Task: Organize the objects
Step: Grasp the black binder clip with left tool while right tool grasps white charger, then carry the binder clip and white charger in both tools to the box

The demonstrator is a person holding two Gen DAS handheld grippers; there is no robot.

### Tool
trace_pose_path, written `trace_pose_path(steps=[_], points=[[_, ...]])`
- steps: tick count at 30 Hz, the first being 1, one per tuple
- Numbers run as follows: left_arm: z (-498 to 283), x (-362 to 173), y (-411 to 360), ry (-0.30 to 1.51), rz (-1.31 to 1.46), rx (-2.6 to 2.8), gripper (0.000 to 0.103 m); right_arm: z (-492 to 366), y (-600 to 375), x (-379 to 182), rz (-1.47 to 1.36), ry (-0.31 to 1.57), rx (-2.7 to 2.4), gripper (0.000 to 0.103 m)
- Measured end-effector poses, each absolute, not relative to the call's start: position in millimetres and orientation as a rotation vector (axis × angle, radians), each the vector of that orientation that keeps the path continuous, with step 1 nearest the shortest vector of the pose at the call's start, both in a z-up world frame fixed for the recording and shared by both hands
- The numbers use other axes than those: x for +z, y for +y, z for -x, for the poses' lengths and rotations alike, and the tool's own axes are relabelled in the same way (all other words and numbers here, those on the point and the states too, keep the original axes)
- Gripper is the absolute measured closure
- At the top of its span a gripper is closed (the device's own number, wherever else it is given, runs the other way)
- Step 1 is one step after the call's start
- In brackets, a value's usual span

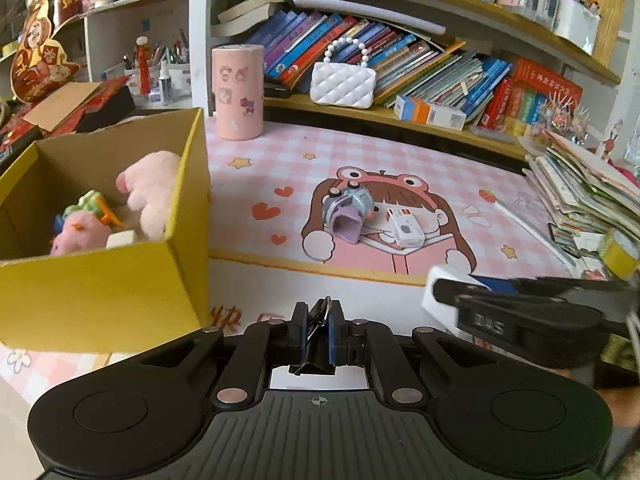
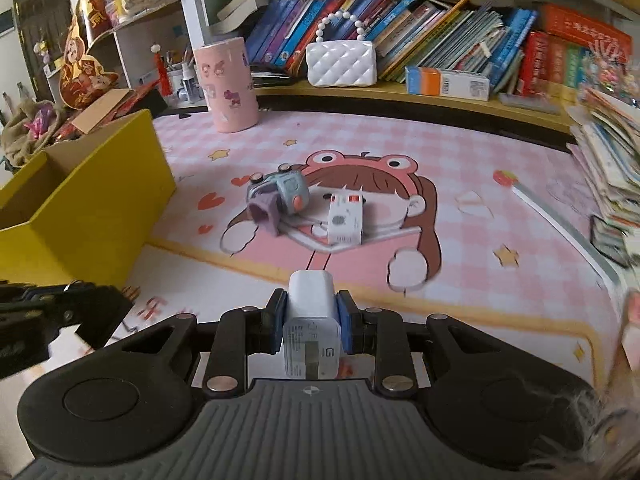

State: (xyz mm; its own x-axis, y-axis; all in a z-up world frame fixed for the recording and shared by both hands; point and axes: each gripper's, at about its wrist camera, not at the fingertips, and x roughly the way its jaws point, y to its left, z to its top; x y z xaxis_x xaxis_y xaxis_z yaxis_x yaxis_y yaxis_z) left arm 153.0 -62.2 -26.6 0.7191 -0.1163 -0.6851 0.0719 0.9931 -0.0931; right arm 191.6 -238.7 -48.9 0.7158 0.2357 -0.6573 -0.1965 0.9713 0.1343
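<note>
Holding plush toys [image 1: 152, 192], the yellow box [image 1: 100, 288] sits beside the left claw [image 1: 318, 332] pinching a binder clip [image 1: 316, 344], the right claw [image 2: 312, 316] clamping a white charger [image 2: 312, 320].

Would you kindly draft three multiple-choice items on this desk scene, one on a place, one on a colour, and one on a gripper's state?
1. Where does the white quilted purse sit?
A. on the bookshelf
B. inside the box
C. on the mat

2. What colour is the outside of the cardboard box?
A. blue
B. yellow
C. white

3. What is the right gripper doing?
A. standing open and empty
B. shut on a white charger
C. shut on a plush toy

Answers:
1 A: the purse leans against books on the shelf board.
2 B: the box walls are yellow.
3 B: both pads press the charger's sides.
</note>
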Motion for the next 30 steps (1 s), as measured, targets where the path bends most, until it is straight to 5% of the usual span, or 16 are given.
trace_pose_path(steps=[30], points=[[-11, -9, 79, 0.668, 0.238, 0.017, 0.095, -32, -98, -8, 0.023, 0.798, 0.425, 0.078]])
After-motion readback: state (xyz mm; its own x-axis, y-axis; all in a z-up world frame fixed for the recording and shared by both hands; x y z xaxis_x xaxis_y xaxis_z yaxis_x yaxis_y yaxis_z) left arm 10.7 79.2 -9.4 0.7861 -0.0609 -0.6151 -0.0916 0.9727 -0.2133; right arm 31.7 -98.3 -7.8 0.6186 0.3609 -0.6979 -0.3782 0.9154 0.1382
